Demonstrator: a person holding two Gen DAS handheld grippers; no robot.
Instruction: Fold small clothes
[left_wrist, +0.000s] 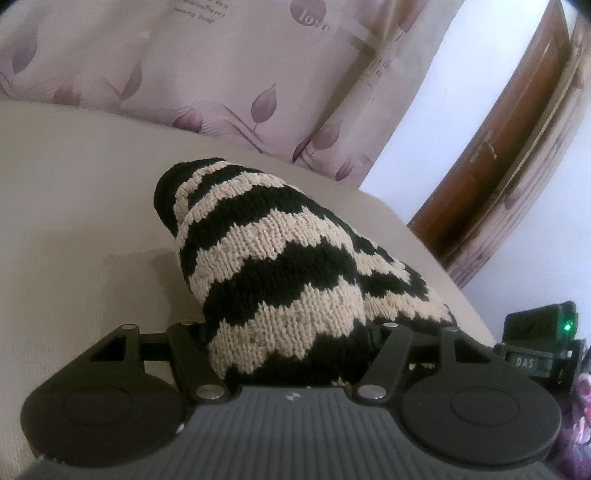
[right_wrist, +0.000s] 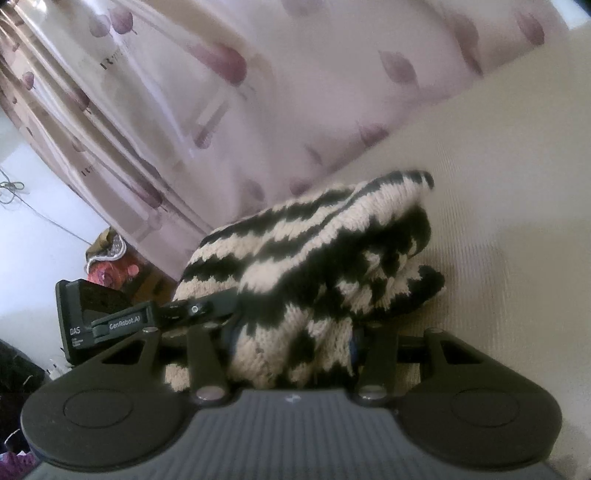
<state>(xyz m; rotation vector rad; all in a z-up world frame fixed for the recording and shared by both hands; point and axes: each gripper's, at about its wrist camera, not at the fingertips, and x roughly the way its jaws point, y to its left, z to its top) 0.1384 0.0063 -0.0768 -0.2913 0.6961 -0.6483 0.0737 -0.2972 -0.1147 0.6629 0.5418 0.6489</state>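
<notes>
A black-and-cream zigzag knit garment (left_wrist: 280, 258) is bunched up over the pale cushioned surface (left_wrist: 74, 221). In the left wrist view its near end fills the space between the jaws of my left gripper (left_wrist: 288, 332), which is shut on it; the knit hides the fingertips. In the right wrist view the same garment (right_wrist: 314, 240) lies folded in layers, and my right gripper (right_wrist: 291, 332) is shut on its near end. The left gripper's body (right_wrist: 110, 317) shows at the left of that view, one finger reaching into the knit. The right gripper's body (left_wrist: 535, 343) shows at the right edge of the left wrist view.
A pale curtain with purple leaves (left_wrist: 184, 74) hangs behind the cushioned surface (right_wrist: 498, 221). A brown wooden door frame (left_wrist: 498, 166) and a white wall stand to the right in the left wrist view. Coloured cloth items (right_wrist: 110, 266) lie low at the left in the right wrist view.
</notes>
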